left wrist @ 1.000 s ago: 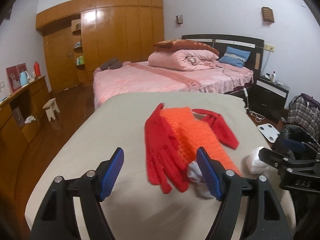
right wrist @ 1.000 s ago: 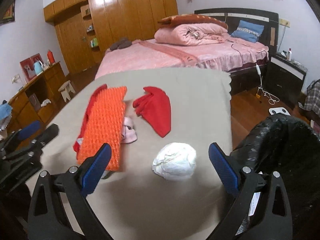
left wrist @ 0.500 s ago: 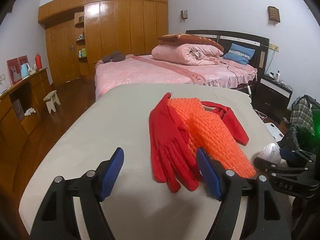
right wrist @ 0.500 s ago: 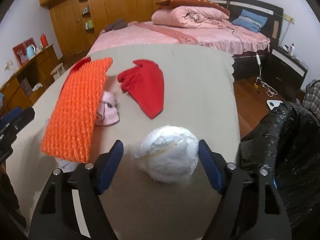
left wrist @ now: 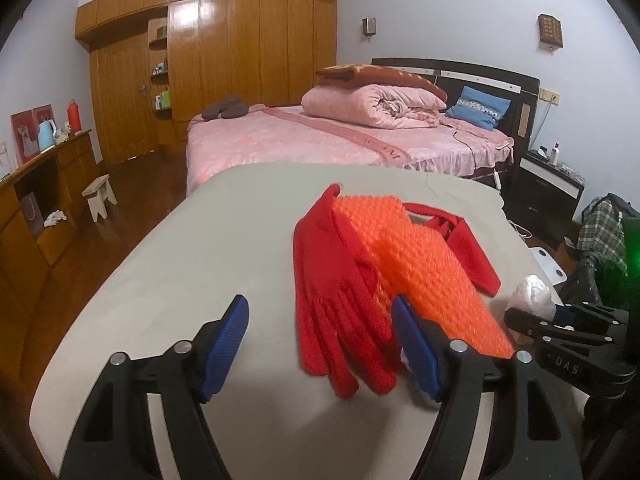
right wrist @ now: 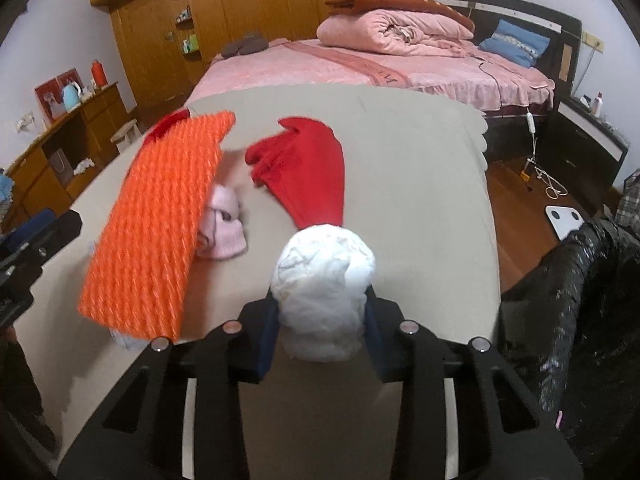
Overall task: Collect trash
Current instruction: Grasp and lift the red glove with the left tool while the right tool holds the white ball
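Note:
My right gripper [right wrist: 320, 336] is shut on a crumpled white paper wad [right wrist: 324, 280] near the table's right front; the wad also shows in the left wrist view [left wrist: 534, 294]. A black trash bag [right wrist: 580, 280] stands open to the right of the table. My left gripper [left wrist: 320, 340] is open and empty above the beige table [left wrist: 208, 248], just in front of a red glove [left wrist: 336, 280]. An orange knitted cloth [right wrist: 160, 216] lies beside it, with a pink cloth [right wrist: 224, 228] under its edge.
A second red glove [right wrist: 308, 168] lies mid-table behind the wad. A pink bed [left wrist: 320, 136] stands beyond the table. Wooden drawers [left wrist: 36, 200] and a small stool [left wrist: 100, 196] stand left. A nightstand [left wrist: 548, 184] and a white scale [right wrist: 566, 220] are at the right.
My right gripper moved forward over the white wad and closed on it. My left gripper stayed open and shifted slightly nearer the red glove.

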### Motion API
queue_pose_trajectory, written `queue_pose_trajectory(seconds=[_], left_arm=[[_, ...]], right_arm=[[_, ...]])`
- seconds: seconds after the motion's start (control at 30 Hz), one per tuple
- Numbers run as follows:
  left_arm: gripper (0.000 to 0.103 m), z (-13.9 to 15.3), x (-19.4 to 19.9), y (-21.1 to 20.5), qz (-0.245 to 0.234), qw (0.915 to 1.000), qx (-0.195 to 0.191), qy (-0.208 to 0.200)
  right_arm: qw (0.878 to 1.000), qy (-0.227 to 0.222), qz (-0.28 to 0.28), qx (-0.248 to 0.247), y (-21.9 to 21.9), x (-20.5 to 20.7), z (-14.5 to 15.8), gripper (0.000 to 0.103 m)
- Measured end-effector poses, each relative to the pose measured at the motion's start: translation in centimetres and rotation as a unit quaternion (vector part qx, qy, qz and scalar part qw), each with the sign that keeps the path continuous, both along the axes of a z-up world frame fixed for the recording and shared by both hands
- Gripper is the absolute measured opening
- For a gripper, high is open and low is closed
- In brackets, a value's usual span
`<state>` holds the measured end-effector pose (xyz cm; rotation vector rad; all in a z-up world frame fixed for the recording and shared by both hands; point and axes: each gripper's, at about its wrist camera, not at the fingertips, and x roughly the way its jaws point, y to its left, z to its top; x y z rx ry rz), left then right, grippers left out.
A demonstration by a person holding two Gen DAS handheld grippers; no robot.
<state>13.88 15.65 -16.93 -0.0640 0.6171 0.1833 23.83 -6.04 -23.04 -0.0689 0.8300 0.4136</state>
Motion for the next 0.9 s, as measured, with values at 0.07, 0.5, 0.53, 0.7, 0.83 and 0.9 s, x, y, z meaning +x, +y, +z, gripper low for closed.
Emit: queue_pose_trajectory(seconds=[0.07,0.5,0.53,0.7,0.83,0.9], left_arm=[[0.068,0.2,0.5,0.0,-0.002,1.0,-0.001,-0.001],[0.057,-0.5,5.5,1.0,-0.005,0.9996,-0.021,0.016],[0.057,-0.7,5.7,0.9,-0.006,0.9996,-0.021,0.018],[0.03,-2.0,6.8,1.5,-0.018,0.9978,-0.047,0.042],[0.015,-1.9,6.2,2.3,-0.017,0.9968,-0.068,0.038],[0.014,-1.3,5.3,2.9,-0.007,0.9969,-0.073,0.027]], right_arm=[[1.0,-0.004,0.001,0.006,0.2,0.4,0.5,0.035],[1.0,-0.008,0.006,0.022,1.4,1.6,1.5,0.035],[1.0,-0.007,0.007,0.023,1.4,1.6,1.6,0.035],[1.0,-0.003,0.008,0.029,1.6,1.6,1.9,0.036],[0.999,-0.003,0.012,0.035,1.6,1.5,2.2,0.036],[0.999,-0.005,0.015,0.039,1.8,1.3,2.4,0.036]])
